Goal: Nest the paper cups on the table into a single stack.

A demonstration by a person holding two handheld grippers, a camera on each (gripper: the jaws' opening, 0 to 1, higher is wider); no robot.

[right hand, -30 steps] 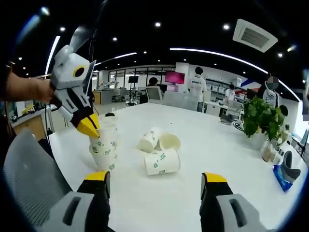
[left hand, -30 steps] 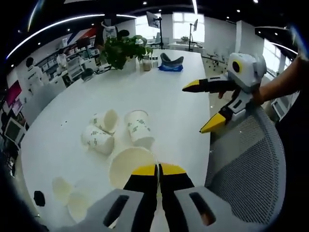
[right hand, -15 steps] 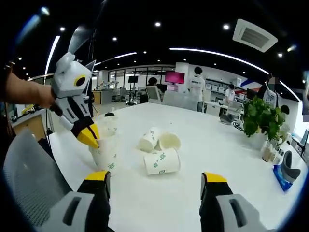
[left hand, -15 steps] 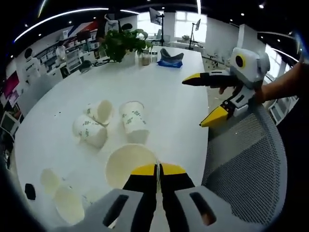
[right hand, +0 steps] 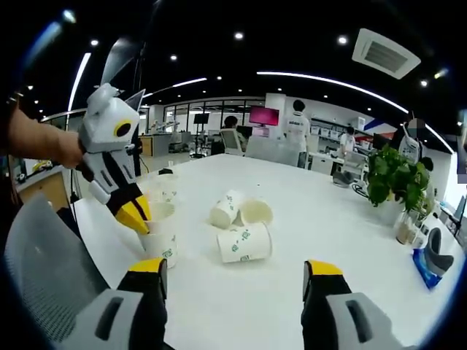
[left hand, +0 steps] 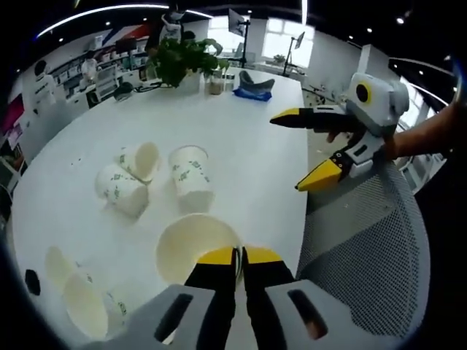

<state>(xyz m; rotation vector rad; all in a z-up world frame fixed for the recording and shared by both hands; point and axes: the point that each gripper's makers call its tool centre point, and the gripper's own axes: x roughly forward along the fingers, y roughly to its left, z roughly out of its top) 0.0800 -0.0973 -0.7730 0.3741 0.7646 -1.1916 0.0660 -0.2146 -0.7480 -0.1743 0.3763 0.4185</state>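
Looking along the left tool, its yellow-tipped black jaws are clenched on the rim of an upright white paper cup, whose round open mouth faces the camera. Beyond it on the smooth white bench, three printed paper cups lie on their sides, close together. Two further cups stand at the near left edge. The right tool hangs at the right with jaws spread wide, above a grey mesh chair back. A potted plant stands at the far end.

Turning to the right gripper view, the right tool is released, its jaws far apart. The left tool pinches the cup at the near left of the bench. The three tipped cups lie mid-bench, tapered with green markings.
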